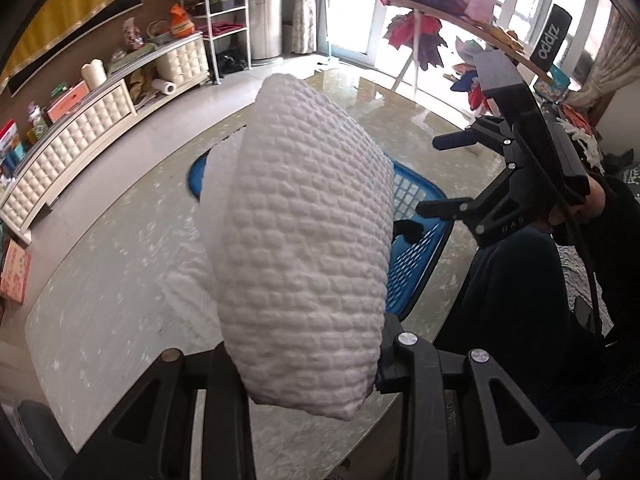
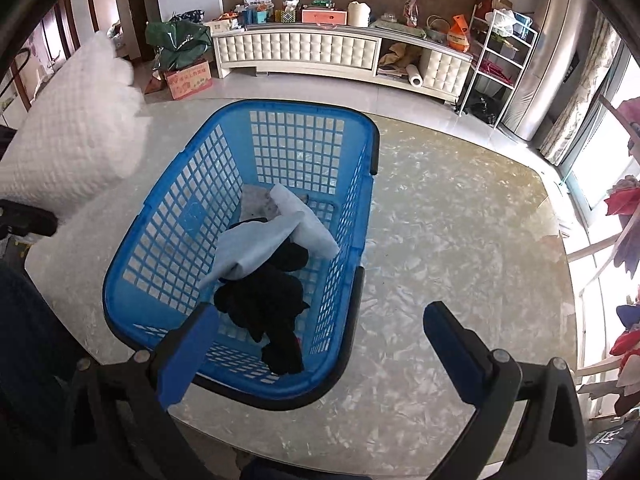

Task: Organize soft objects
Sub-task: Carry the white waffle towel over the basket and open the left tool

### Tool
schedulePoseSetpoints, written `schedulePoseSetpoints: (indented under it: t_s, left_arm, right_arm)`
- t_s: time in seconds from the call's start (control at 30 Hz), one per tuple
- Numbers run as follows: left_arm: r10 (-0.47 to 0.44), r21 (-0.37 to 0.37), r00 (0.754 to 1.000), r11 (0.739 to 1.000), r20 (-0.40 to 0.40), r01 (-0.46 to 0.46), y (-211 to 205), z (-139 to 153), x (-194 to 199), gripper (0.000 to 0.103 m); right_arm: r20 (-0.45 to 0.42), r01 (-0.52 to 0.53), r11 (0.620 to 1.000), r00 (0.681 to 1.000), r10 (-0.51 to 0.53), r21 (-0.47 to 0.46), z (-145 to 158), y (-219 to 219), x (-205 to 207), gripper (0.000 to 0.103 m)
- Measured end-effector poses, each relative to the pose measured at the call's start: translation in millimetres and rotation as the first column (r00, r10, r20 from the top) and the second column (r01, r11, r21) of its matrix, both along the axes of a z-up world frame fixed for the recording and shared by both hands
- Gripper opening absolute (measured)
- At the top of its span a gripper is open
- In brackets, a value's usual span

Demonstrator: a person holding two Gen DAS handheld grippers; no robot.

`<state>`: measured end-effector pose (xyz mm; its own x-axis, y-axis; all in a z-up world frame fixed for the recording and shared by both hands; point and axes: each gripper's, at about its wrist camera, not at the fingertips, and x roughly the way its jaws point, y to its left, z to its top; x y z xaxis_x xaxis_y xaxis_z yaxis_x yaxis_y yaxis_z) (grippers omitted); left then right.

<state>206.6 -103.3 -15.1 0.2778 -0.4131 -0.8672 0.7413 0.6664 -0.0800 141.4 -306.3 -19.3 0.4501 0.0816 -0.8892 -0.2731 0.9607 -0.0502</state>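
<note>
My left gripper (image 1: 308,360) is shut on a white quilted pillow (image 1: 304,240) and holds it above the table, in front of the blue basket (image 1: 416,240). The pillow also shows at the left edge of the right wrist view (image 2: 68,140). The blue laundry basket (image 2: 168,216) stands on the marble table and holds a pale cloth (image 2: 276,236) and black garments (image 2: 268,304). My right gripper (image 2: 316,344) is open and empty, hovering over the basket's near right corner. It also shows in the left wrist view (image 1: 448,172).
The marble table (image 2: 460,240) spreads to the right of the basket. A white cabinet (image 2: 320,52) with clutter lines the far wall. A rack of colourful clothes (image 1: 432,20) stands near the window. The person's dark clothing (image 1: 520,300) is beside the table.
</note>
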Motion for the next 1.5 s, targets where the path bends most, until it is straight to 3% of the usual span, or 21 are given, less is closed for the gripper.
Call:
schedulePoseSetpoints:
  t_s: [0.53,0.97,1.33,1.5]
  left_arm:
    - [-0.130,0.030,0.990,0.991,-0.058,0.132,-54.7,-38.3,26.8,0.030]
    - [-0.154,0.068,0.982,0.984,-0.107,0.162,-75.1,-72.4,49.9,0.031]
    - [-0.164,0.107,0.981,0.979,-0.107,0.175,-80.1,-78.9,48.8,0.039]
    - [-0.164,0.144,0.983,0.974,-0.077,0.174,-81.8,-79.6,46.0,0.056]
  right_arm:
    - [-0.020,0.031,0.998,0.999,-0.030,0.046,-13.4,-20.4,10.0,0.103]
    - [-0.064,0.049,0.996,0.997,-0.044,0.077,-27.2,-27.7,21.4,0.103]
    - [-0.066,0.054,0.995,0.997,-0.048,0.089,-25.9,-30.9,19.0,0.103]
    - [-0.065,0.056,0.994,0.997,-0.050,0.090,-26.2,-30.8,18.2,0.103]
